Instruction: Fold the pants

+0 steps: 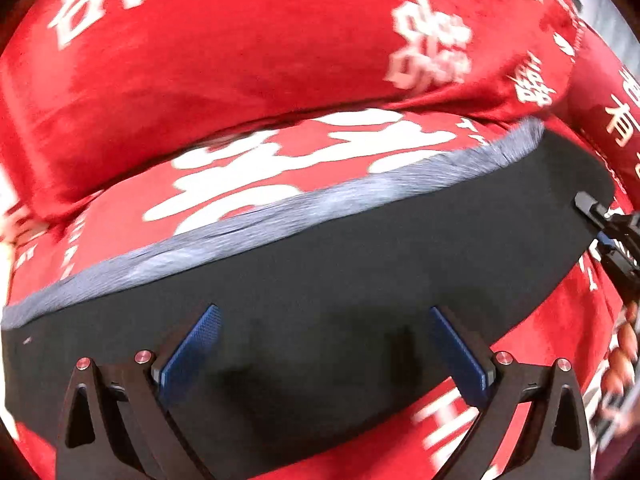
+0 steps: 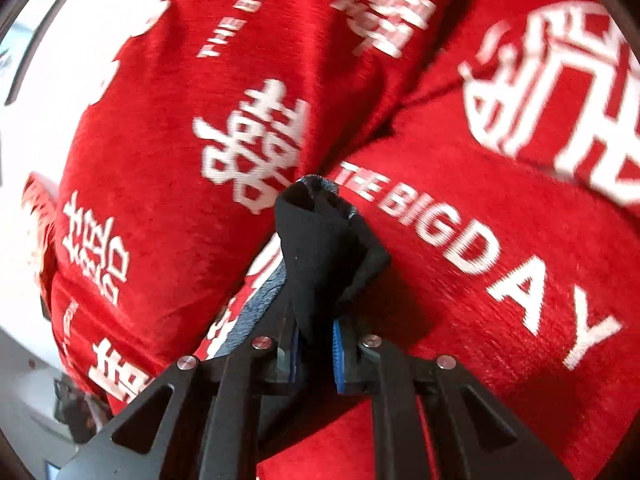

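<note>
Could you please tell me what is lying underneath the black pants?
The black pants lie on a red bedspread with white lettering, which shows on all sides. Whatever lies directly beneath the pants is covered. The right gripper pinches one end; the left gripper is open above them.

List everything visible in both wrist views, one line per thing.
pants: one, black with grey fleecy lining, lying across the bedding, one end pinched up
bedding: red with white characters and "THE BIG DAY" lettering, under and behind the pants; piece count unclear
left gripper: one, black with blue pads, open over the pants
right gripper: one, black with blue pads, shut on the pants' end
</note>
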Demonstrator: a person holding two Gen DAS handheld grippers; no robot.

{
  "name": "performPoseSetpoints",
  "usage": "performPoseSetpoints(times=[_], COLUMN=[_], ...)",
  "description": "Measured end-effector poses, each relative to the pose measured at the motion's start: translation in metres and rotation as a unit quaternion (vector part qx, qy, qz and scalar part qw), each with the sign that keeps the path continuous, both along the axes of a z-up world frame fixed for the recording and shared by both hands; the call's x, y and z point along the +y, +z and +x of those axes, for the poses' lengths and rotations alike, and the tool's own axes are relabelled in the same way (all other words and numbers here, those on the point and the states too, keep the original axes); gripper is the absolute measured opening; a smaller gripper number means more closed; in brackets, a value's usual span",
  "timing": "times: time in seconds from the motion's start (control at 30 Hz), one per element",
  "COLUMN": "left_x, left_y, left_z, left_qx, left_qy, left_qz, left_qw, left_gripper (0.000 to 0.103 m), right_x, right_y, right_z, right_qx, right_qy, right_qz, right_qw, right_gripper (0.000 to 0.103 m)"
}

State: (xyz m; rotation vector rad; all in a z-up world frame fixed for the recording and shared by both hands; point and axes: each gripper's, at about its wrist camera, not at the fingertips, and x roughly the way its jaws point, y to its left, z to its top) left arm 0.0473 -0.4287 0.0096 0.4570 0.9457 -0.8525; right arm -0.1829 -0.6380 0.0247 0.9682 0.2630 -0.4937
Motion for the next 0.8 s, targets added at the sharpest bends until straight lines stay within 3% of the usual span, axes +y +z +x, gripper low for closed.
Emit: performPoseSetpoints(times=[0.13,0.17,0.27,0.4,0.6,0.8], left_x=[-0.028,-0.024,-0.023,-0.009,0.06,0.151], left_y=[-0.034,-0.036,-0.034,-0.029,-0.001,0.024], left_z=[-0.013,-0.011,-0.008,0.0,0.009,0.043], left_qx=[-0.016,-0.009,-0.004,0.035,0.012,-0.029], left_qy=[0.004,0.017,0.008,0.009,0.02,0.078], left_qz=[0.052,0.03,0.031,0.022,-0.013,-0.036], left_qw=[0.9985,0.9994,0.9995,0.9991,0.9996,0.9959], left_gripper=[0.103,0.103,0.103,0.103,0.103,0.103], right_x=[0.011,0.014,0.026,0.047,0.099,0.175], right_y=[0.019,0.022,0.036,0.06,0.097,0.112], right_z=[0.003,0.005,0.013,0.022,0.046,0.095], right_qx=[-0.003,-0.002,0.003,0.016,0.049,0.102], right_qy=[0.012,0.018,0.024,0.036,0.079,0.134], right_qz=[-0.024,-0.029,-0.06,-0.091,-0.156,-0.234], right_qw=[1.0,0.999,0.998,0.995,0.983,0.957], right_gripper=[0.014,0.014,0.014,0.014,0.014,0.014])
